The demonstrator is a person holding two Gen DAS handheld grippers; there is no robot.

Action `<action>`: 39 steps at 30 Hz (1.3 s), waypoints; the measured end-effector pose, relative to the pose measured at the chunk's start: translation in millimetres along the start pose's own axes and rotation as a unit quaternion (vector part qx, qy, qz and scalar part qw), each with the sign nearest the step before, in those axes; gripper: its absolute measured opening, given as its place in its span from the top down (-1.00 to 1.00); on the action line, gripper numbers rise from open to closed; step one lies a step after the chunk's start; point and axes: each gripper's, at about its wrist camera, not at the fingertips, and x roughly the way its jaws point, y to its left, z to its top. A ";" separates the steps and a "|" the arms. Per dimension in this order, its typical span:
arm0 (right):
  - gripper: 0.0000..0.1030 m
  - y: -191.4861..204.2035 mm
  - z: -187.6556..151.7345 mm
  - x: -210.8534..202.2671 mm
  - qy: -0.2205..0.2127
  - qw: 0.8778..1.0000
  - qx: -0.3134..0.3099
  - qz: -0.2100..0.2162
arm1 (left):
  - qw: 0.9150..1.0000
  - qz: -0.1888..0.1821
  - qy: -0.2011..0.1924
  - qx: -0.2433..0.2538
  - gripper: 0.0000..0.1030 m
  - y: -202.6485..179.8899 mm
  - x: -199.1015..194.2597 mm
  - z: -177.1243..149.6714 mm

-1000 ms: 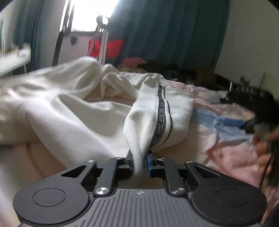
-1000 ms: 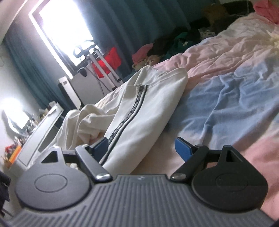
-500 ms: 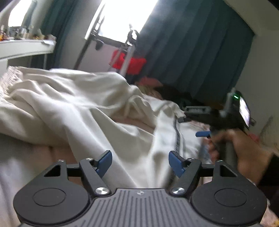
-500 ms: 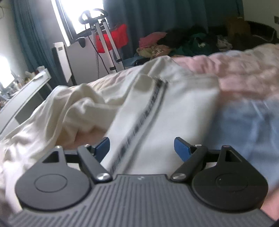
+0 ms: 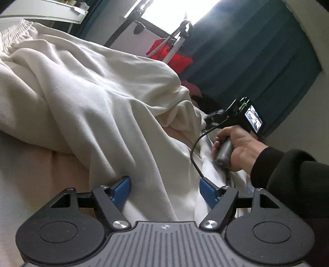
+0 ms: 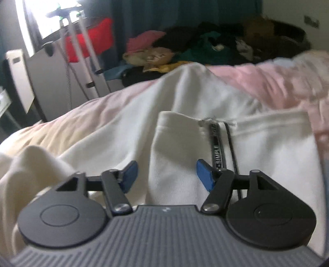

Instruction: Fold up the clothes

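A cream white garment [image 5: 98,98] lies rumpled across the bed, its elastic waistband at the far left. My left gripper [image 5: 164,188] is open, low over a fold of it, blue pads on either side of the cloth. In the right wrist view the folded part with a black lettered zip stripe [image 6: 218,150] lies just ahead. My right gripper [image 6: 166,174] is open, its pads straddling a white ribbed fold [image 6: 174,147]. The hand holding the right gripper shows in the left wrist view [image 5: 236,147].
The bed sheet [image 6: 267,78] is pink and blue. A pile of mixed clothes [image 6: 205,43] lies beyond the bed's far edge. A metal stand with red cloth [image 6: 88,41] stands by the bright window. Dark teal curtains [image 5: 257,51] hang behind. A white desk [image 5: 41,12] is at the far left.
My left gripper let go of the white fold and opened, then shifted left along the garment. My right gripper moved in over the zip-striped fold, staying open.
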 end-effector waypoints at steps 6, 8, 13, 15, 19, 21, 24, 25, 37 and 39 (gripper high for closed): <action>0.86 -14.3 14.8 -21.9 -0.028 0.999 0.010 0.019 | 1.000 0.000 -0.006 -0.003 -0.47 -5.0 0.4 0.9; 0.87 -23.1 29.7 -47.2 -0.055 0.998 0.020 0.033 | 1.000 -0.006 -0.007 -0.010 -0.46 -5.6 -4.6 2.0; 0.87 -77.1 76.3 -142.5 -0.137 0.982 0.085 0.098 | 0.999 -0.021 -0.008 -0.038 -0.43 -6.2 -20.1 2.3; 0.87 -112.8 88.9 -185.5 -0.186 0.967 0.119 0.131 | 0.999 -0.028 -0.017 -0.030 -0.42 -13.0 -28.8 1.9; 0.87 -200.3 83.7 -252.5 -0.260 0.939 0.184 0.132 | 1.000 -0.022 -0.015 0.009 -0.43 -30.0 -41.0 -8.2; 0.86 -247.2 61.1 -269.1 -0.264 0.937 0.212 0.085 | 0.999 -0.017 -0.011 0.028 -0.45 -37.9 -45.9 -14.1; 0.86 -319.3 14.7 -268.6 -0.217 0.933 0.285 0.022 | 0.998 -0.010 -0.004 0.056 -0.46 -49.8 -53.1 -22.9; 0.86 -342.1 -3.0 -263.4 -0.191 0.930 0.314 0.006 | 0.998 -0.007 -0.002 0.065 -0.46 -53.8 -55.6 -25.9; 0.84 -463.9 -120.0 -195.6 0.029 0.878 0.476 0.048 | 0.992 0.048 -0.004 0.114 -0.47 -73.6 -84.4 -36.6; 0.84 -461.2 -123.3 -197.4 0.027 0.871 0.487 0.055 | 0.992 0.057 -0.009 0.111 -0.49 -73.0 -82.3 -34.4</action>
